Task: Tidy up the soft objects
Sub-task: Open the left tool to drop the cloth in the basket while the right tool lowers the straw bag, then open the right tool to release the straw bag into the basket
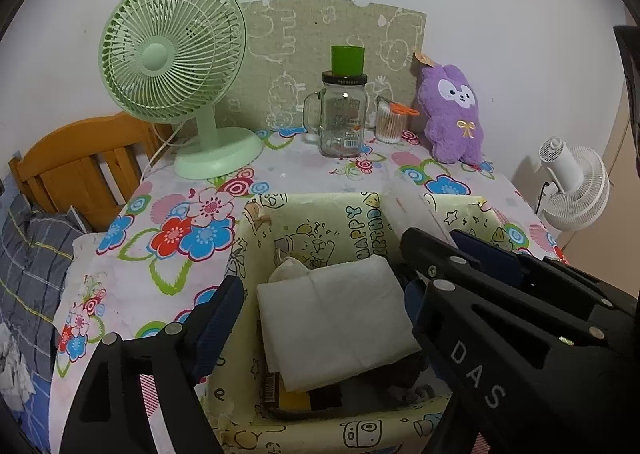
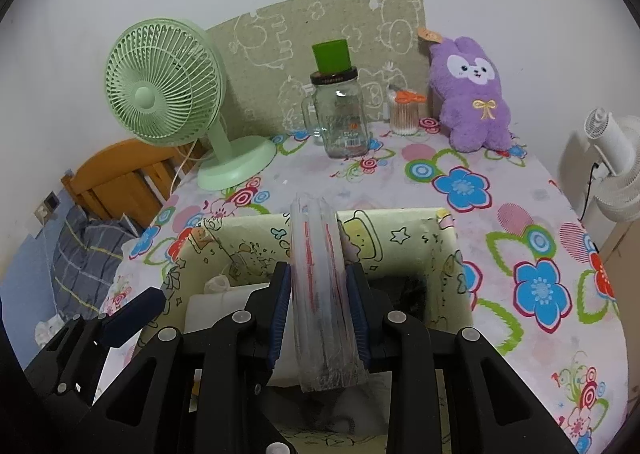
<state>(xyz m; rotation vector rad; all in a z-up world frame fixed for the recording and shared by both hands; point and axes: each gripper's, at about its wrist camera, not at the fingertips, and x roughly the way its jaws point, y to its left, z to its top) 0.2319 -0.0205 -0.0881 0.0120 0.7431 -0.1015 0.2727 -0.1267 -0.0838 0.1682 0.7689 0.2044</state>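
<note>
Between my right tongs (image 2: 319,314), a clear plastic packet with red print (image 2: 320,294) is squeezed upright, hanging over the yellow cartoon-printed box (image 2: 448,238). My left tongs (image 1: 320,302) are spread wide, grasping nothing, straddling that box's near end. Inside, a folded white cloth (image 1: 332,314) lies flat on darker items I cannot make out. Beyond, on the floral tablecloth (image 2: 540,238), stand a green desk fan (image 1: 176,66), a glass mug jar topped with a green cup (image 1: 344,114) and a tub of cotton swabs (image 1: 389,122), with the purple plush bunny (image 2: 474,94) propped by the wall.
</note>
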